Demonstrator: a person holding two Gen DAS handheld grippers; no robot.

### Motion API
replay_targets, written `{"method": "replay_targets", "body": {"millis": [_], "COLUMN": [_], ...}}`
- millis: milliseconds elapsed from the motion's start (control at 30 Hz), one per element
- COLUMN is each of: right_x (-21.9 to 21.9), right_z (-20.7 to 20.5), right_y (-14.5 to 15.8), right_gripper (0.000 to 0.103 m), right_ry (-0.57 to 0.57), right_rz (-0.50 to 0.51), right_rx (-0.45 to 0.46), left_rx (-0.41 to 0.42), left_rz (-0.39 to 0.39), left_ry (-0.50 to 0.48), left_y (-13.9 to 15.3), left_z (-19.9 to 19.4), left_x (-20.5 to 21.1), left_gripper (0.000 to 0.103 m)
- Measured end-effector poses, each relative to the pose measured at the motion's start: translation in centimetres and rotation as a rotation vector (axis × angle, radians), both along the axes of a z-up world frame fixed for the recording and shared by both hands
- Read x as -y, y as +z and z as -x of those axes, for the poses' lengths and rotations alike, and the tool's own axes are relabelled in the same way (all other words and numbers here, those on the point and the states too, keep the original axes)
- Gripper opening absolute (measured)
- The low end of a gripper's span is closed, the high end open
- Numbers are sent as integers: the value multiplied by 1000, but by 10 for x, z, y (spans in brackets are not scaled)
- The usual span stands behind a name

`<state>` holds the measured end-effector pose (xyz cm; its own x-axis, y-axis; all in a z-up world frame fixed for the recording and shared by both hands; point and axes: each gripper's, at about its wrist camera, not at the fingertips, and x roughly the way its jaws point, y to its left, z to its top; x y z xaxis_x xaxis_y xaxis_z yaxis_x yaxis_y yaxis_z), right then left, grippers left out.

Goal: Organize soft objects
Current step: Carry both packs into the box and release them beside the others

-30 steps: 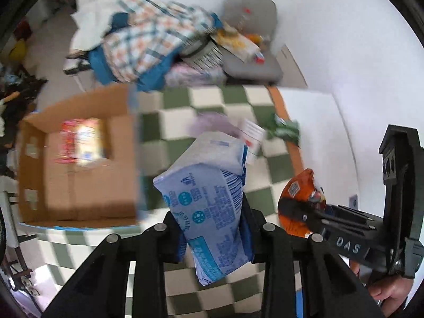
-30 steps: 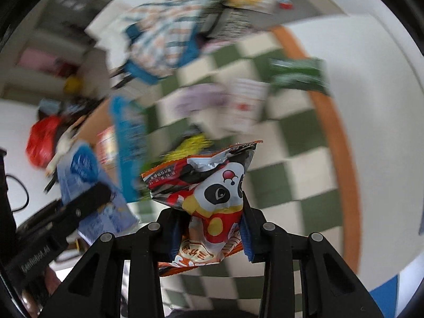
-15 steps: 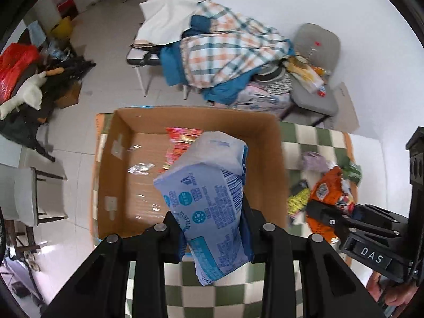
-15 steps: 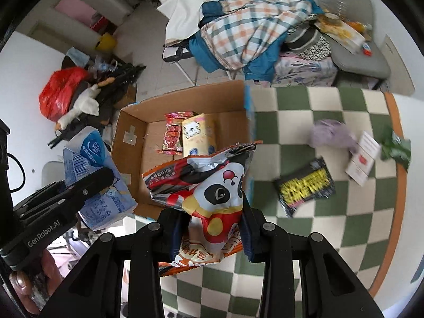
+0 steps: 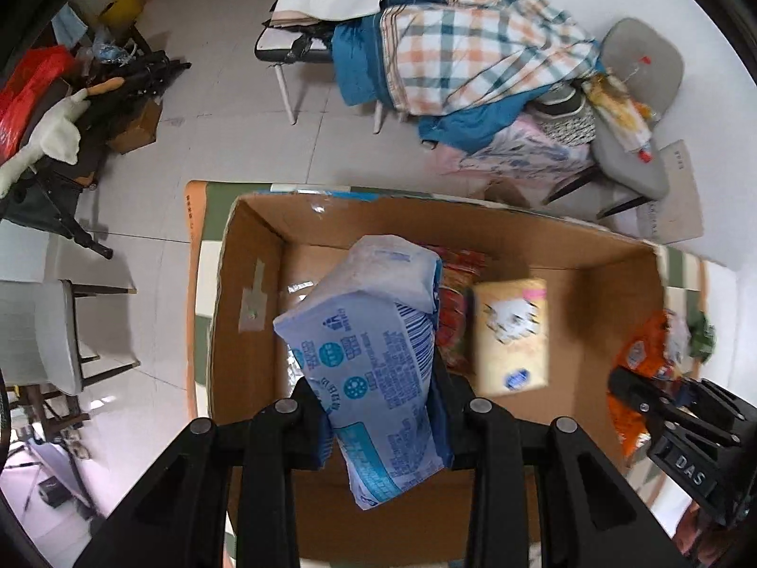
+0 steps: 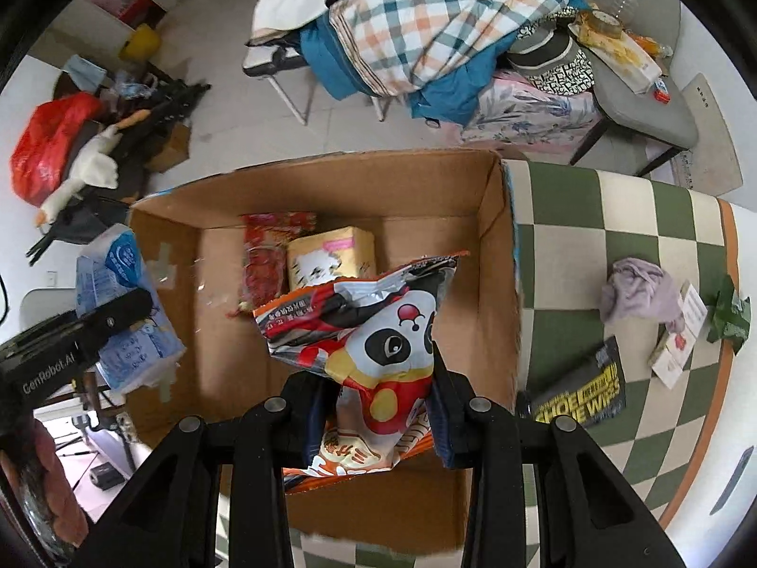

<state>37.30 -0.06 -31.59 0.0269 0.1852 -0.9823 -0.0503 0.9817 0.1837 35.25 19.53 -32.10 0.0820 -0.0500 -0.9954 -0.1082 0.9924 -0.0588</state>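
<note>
Both grippers now over box (image 6: 497, 246); "GenRobot.AI", "DAS" readable.

Both grippers were matte black plastic. The left gripper (image 5: 383, 407) had angular ribbed fingers with round grey screw heads, and white "GenRobot.AI" lettering marked its side in the right wrist view. The right gripper (image 6: 378, 407) matched it, with "DAS" printed in white on its body. Bare skin of a hand (image 6: 52, 497) showed behind it
</note>
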Motion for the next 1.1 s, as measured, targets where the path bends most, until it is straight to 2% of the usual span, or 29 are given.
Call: {"method": "replay_targets", "body": {"millis": [167, 300, 400, 433, 467, 533, 600, 700, 767, 933, 1033, 1100], "right_x": [-5, -5, -3, -1, 1, 4, 5, 4, 2, -1, -3, -5], "right_z": [-17, -25, -28, -29, -31, -32, -32, -29, -24, -8, 4, 13], "right_y": [-29, -45, -51, -51, -51, -50, -47, -41, -36, -28, -25, -23], "right_gripper": [38, 39, 41, 48, 60, 69, 69, 70, 79, 96, 102, 103], "right_ry": [-9, -27, -40, -46, -52, -63, -63, -47, -33, -1, 11, 18], "right_rz": [54, 69, 70, 71, 69, 55, 56, 66, 74, 76, 75, 111], "right_rx": [-19, -37, -28, -23, -19, -15, -10, -1, 12, 29, 34, 54], "left_rx": [-53, -71, -96, -103, -104, -93, -79, -59, -40, 4, 29, 46], "left_rz": [-3, -29, 0, 11, 20, 29, 25, 23, 20, -4, -5, -9], "left_ry": [3, 7, 27, 40, 46, 56, 61, 59, 55, 33, 23, 19], "left_y": [-28, -36, -40, -41, -41, -38, -32, -24, -18, -5, 1, 6], "left_z": [-22, -34, -38, -39, -40, -39, -37, -32, -27, -8, 5, 17], "left_x": [-3, -7, -13, -17, -18, -21, -23, -24, -22, -15, -10, -5], "left_gripper": [30, 45, 50, 52, 55, 63, 84, 94, 99, 100, 100, 101]}}
